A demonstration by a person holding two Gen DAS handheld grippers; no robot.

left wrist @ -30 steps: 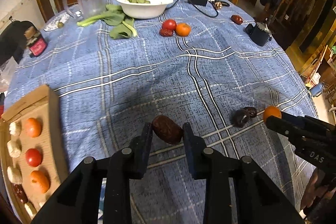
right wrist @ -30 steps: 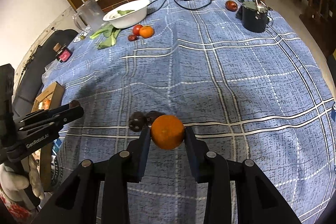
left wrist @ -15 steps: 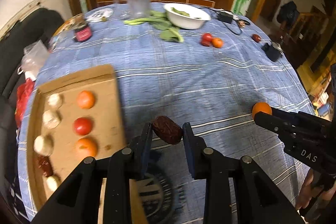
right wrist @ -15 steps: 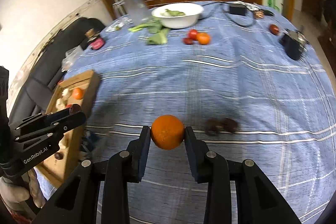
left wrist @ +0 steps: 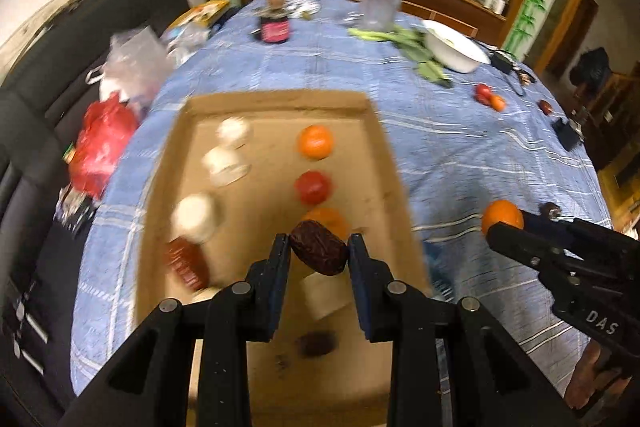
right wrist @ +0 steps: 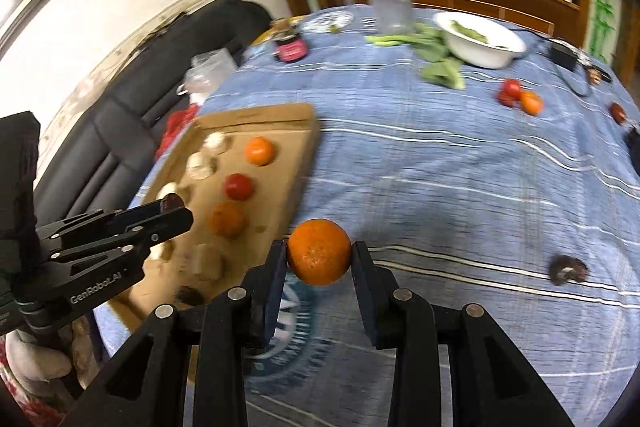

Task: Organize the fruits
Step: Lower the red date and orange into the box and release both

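Note:
My left gripper (left wrist: 319, 251) is shut on a dark red date (left wrist: 319, 253) and holds it above the cardboard tray (left wrist: 384, 163). The tray holds two oranges (left wrist: 315, 141), a tomato (left wrist: 313, 187), white mushrooms (left wrist: 226, 163) and dates (left wrist: 186, 263) in rows. My right gripper (right wrist: 319, 255) is shut on an orange (right wrist: 319, 251) above the blue cloth, just right of the tray (right wrist: 308, 135). It also shows in the left wrist view (left wrist: 502, 217). The left gripper shows in the right wrist view (right wrist: 172, 207).
A tomato and a small orange (right wrist: 520, 97) lie on the far cloth, near a white bowl (right wrist: 480, 43) with greens. A dark fruit (right wrist: 568, 269) lies at the right. A jar (left wrist: 275, 27), a pitcher (right wrist: 390, 3) and plastic bags (left wrist: 120, 67) stand at the back left.
Both grippers have swung left with their fruit. The left gripper now hangs over the tray; the right one has come up beside the tray's right edge.

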